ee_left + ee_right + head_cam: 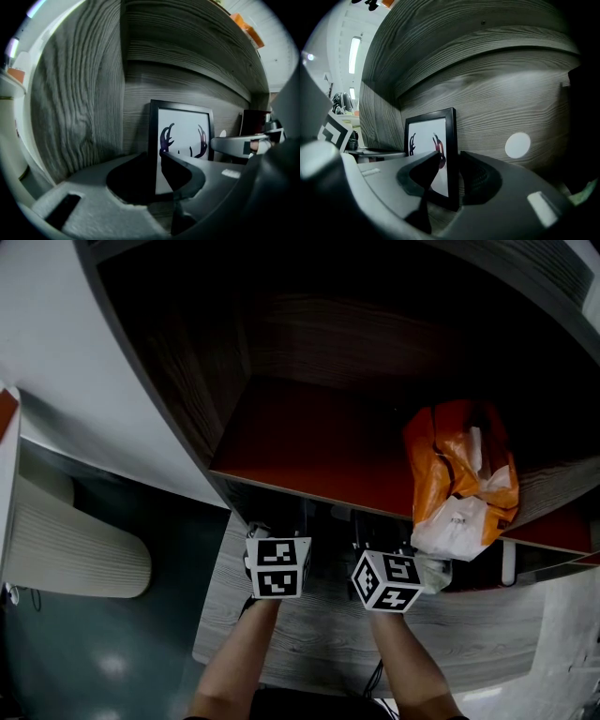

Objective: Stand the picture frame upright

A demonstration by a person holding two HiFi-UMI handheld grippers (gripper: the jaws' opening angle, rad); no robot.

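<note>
Grey left tongs and right tongs carry black-and-white marker cubes.

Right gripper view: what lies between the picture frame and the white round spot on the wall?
Between the picture frame and the white spot only bare wood-grain wall shows, in the right gripper view.

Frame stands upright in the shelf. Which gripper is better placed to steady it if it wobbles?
Right, marginally. The right gripper has the edge of the picture frame centred between its open jaws; the left gripper also straddles an edge, but nearer one jaw. Close call.
</note>
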